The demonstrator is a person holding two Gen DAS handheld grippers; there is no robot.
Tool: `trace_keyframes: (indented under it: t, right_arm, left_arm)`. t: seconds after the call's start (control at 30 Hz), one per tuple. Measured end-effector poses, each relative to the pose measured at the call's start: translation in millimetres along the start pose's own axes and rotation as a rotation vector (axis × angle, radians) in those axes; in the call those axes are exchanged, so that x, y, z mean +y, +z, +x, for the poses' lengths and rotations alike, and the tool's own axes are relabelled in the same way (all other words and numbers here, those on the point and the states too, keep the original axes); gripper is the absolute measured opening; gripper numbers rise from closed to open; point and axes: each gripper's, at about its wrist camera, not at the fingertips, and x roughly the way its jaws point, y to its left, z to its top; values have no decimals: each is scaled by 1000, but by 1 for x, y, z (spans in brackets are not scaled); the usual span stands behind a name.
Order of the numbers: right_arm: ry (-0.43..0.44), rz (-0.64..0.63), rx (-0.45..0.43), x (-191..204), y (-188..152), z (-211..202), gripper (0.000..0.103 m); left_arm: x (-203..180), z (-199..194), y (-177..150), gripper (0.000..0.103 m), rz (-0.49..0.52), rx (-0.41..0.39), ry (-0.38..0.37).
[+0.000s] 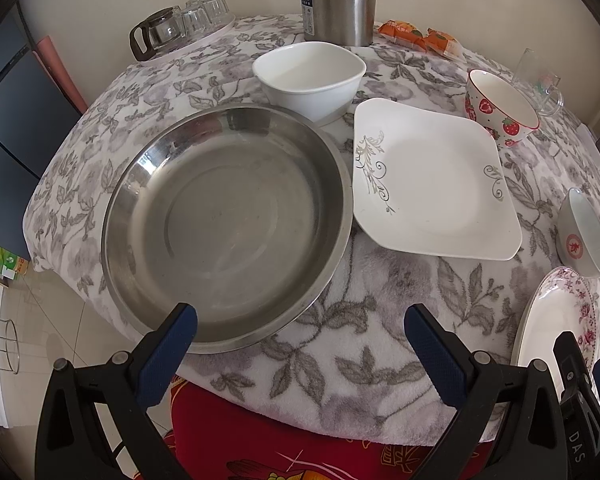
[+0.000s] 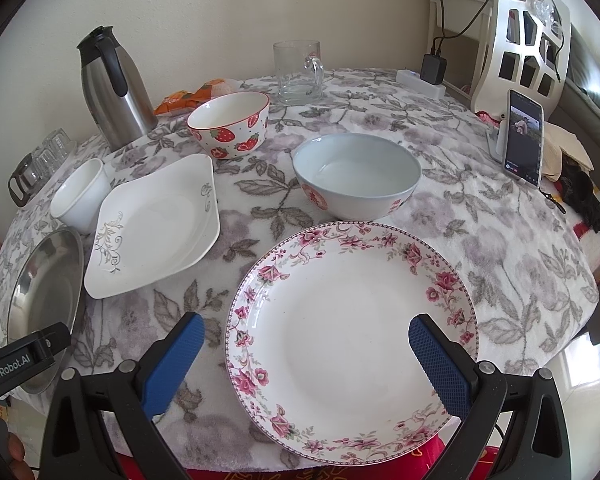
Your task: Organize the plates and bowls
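A steel pan (image 1: 228, 224) lies on the flowered tablecloth just ahead of my open left gripper (image 1: 300, 316), whose left pad hangs over the pan's near rim. Behind it stands a white square bowl (image 1: 310, 78), and to its right a white square plate (image 1: 432, 180). A strawberry bowl (image 2: 230, 124), a pale blue bowl (image 2: 356, 176) and a round rose-rimmed plate (image 2: 352, 320) sit further right. My right gripper (image 2: 306, 328) is open, low over the near side of the rose plate, with nothing held.
A steel thermos jug (image 2: 114, 88), a glass mug (image 2: 298, 72), orange snack packets (image 1: 420, 38) and a tray of upturned glasses (image 1: 188, 24) line the far edge. A phone on a stand (image 2: 524, 138) is at the right. A red cushion (image 1: 300, 440) lies below the near edge.
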Motion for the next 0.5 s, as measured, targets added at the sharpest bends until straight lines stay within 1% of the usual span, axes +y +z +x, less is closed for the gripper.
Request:
trace_keyframes:
  t: [0.07,0.27,0.37,0.5]
  right_arm:
    - [13,-2,0,4,-1,0,103]
    - [70,-37,-3,32,-3,-2,103]
    - [102,-50,-10,45,-4,-3,103]
    - [169,-64,-17,64,-4,-3,103]
  left_arm:
    - [10,1,1,103,-33,-6,6]
    - [62,1,8,103,-208,-32,57]
    - [88,3,9,103,-277,-37,57]
    - [116,7,14,103,-348,-45,45]
